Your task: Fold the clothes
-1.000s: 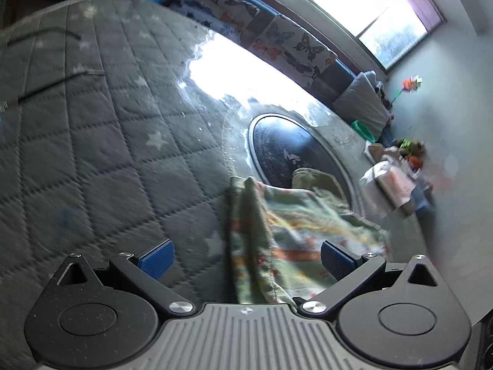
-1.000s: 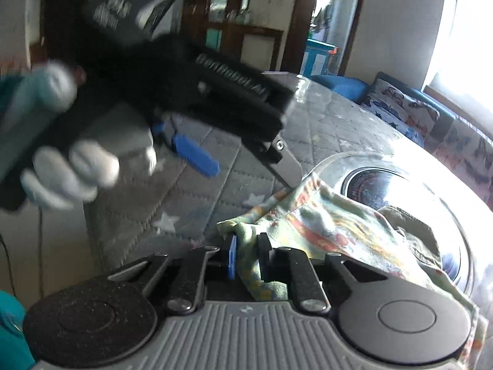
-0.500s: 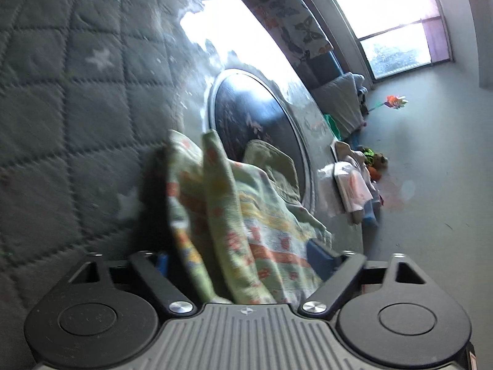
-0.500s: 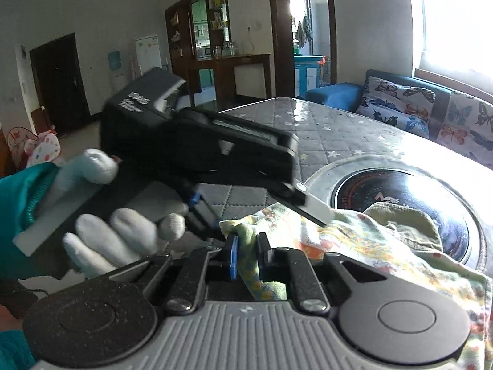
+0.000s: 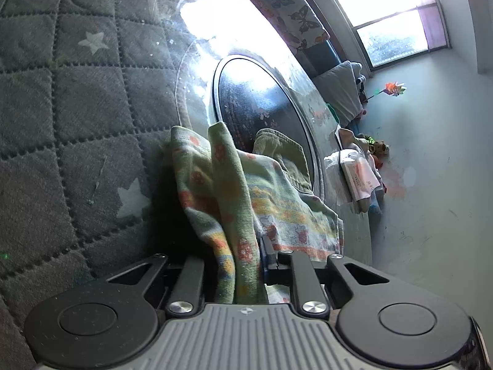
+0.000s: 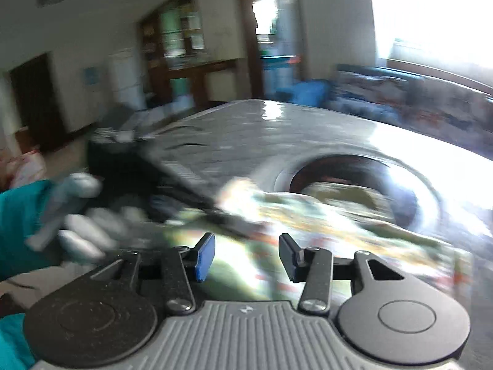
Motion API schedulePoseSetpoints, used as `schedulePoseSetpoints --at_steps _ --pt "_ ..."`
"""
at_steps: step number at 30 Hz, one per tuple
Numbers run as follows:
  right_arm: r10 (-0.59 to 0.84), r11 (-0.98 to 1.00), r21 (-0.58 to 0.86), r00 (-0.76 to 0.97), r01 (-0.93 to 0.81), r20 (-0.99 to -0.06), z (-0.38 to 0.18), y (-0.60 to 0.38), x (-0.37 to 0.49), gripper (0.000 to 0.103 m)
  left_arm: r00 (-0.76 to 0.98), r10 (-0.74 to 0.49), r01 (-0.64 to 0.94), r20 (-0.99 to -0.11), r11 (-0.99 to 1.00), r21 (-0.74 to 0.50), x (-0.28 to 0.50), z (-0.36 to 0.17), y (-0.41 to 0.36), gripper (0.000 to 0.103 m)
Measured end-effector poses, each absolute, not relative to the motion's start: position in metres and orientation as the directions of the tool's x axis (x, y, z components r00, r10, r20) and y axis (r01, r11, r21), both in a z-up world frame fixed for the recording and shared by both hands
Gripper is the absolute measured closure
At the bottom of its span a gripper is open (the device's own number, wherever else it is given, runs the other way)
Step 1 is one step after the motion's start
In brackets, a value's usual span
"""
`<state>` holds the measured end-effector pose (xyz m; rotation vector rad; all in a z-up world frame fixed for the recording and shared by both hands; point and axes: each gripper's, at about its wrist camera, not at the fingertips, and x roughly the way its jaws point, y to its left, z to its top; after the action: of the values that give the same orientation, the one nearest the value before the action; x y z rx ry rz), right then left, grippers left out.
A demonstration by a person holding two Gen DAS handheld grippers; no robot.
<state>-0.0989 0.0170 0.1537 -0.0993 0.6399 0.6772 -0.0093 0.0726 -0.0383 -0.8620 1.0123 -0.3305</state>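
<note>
Where the quilted grey star-print cover meets a round glossy black disc, the soft knit garment, pale green w/ orange-yellow flower bands, lies bunched on the desk. Left hand-held gripper has just been closing & pinches a vertical fold of it. Right hand-held gripper has just been opening; blue pads apart, blurred cloth beyond. Sunlit window, butterfly cushions far right.

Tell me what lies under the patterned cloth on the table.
The patterned cloth lies partly on the quilted table cover, partly over the dark round glass disc. An olive ribbed garment shows beyond it; what else it covers is hidden.
</note>
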Motion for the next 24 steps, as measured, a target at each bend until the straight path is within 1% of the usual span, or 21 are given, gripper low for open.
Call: schedulePoseSetpoints --at_steps 4,6,10,15,20,22,24 --pt "0.406 0.888 0.087 0.681 -0.451 -0.609 0.144 -0.029 -0.079 0.053 0.519 -0.601 -0.125 -0.608 0.651 -0.749 -0.009 -0.037 0.071 0.085" --pt "0.334 0.928 0.083 0.713 -0.364 -0.617 0.137 -0.051 -0.07 0.05 0.521 -0.597 -0.12 -0.611 0.657 -0.744 -0.008 -0.037 0.071 0.085" --pt "0.242 0.966 0.087 0.739 -0.242 -0.629 0.122 -0.085 -0.06 0.046 0.521 -0.588 -0.115 -0.619 0.67 -0.733 -0.006 -0.036 0.069 0.085" --pt "0.224 0.975 0.142 0.726 -0.173 -0.65 0.104 -0.104 -0.047 0.046 0.522 -0.573 -0.107 -0.631 0.691 -0.715 -0.003 -0.034 0.066 0.085" --pt "0.222 0.975 0.172 0.733 -0.144 -0.644 0.096 -0.108 -0.044 0.046 0.524 -0.566 -0.105 -0.637 0.699 -0.707 -0.001 -0.033 0.065 0.085" --pt "0.227 0.973 0.171 0.734 -0.152 -0.64 0.096 -0.103 -0.044 0.049 0.526 -0.562 -0.103 -0.638 0.703 -0.704 0.0 -0.033 0.064 0.085" --pt "0.235 0.972 0.167 0.733 -0.165 -0.638 0.097 -0.098 -0.044 0.059 0.527 -0.559 -0.1 -0.64 0.707 -0.7 0.001 -0.033 0.063 0.085"
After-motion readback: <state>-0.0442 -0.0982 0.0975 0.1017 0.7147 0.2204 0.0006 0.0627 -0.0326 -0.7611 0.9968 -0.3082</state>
